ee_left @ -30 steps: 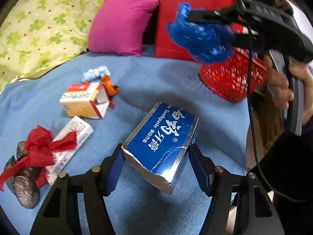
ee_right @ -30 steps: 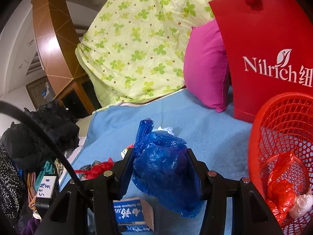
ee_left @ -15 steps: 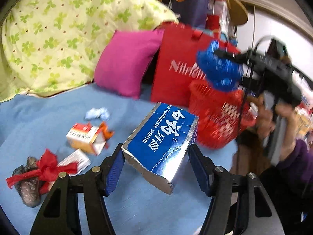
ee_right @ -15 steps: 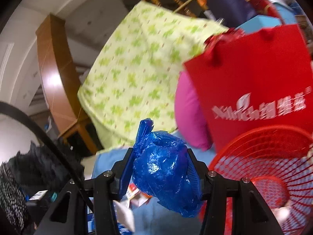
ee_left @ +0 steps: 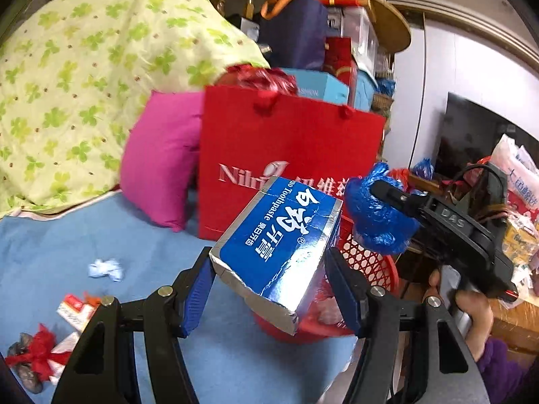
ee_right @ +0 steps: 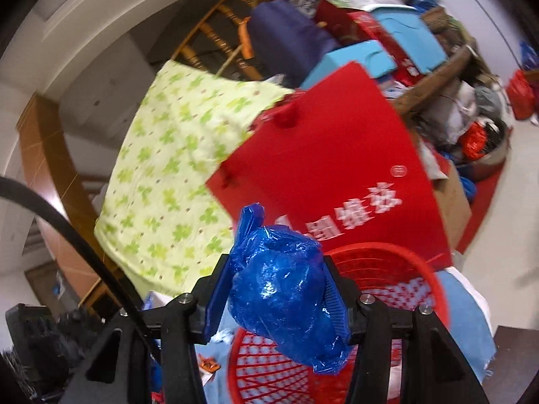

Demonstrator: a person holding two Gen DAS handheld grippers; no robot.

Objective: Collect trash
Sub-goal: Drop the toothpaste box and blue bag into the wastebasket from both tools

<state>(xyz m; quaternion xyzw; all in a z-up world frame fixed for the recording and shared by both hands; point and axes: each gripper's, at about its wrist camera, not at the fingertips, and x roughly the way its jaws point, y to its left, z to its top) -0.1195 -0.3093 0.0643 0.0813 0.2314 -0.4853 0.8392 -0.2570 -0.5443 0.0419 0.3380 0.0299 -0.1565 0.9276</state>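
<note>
The left gripper [ee_left: 269,289] is clamping a blue and silver cardboard toothpaste box [ee_left: 278,240] between its jaws, the box sitting tilted with one corner pointing down. In the left wrist view the box is hanging in front of and partly over the round red plastic mesh basket [ee_left: 370,262], which is standing at the edge of the blue blanket-covered bed [ee_left: 101,235].

The right gripper [ee_right: 278,298] is squeezing a crumpled blue plastic bag [ee_right: 283,299] between its jaws, with the bag bulging out above and below the pads. In the right wrist view the bag is hanging above the near rim of the red basket [ee_right: 404,256]. From the left wrist view the same bag [ee_left: 377,212] is showing above the basket's far side, held by the black gripper body, with a person's hand [ee_left: 471,309] wrapping the handle.

Behind the basket a red paper shopping bag with white lettering [ee_left: 286,148] is standing upright, beside a magenta cushion [ee_left: 158,158] and a green clover-print quilt [ee_left: 77,67].

More trash is lying on the bed: a crumpled pale blue tissue [ee_left: 106,268], a red and white small carton [ee_left: 75,309], and a red ribbon-like scrap on a dark wrapper [ee_left: 30,360].
</note>
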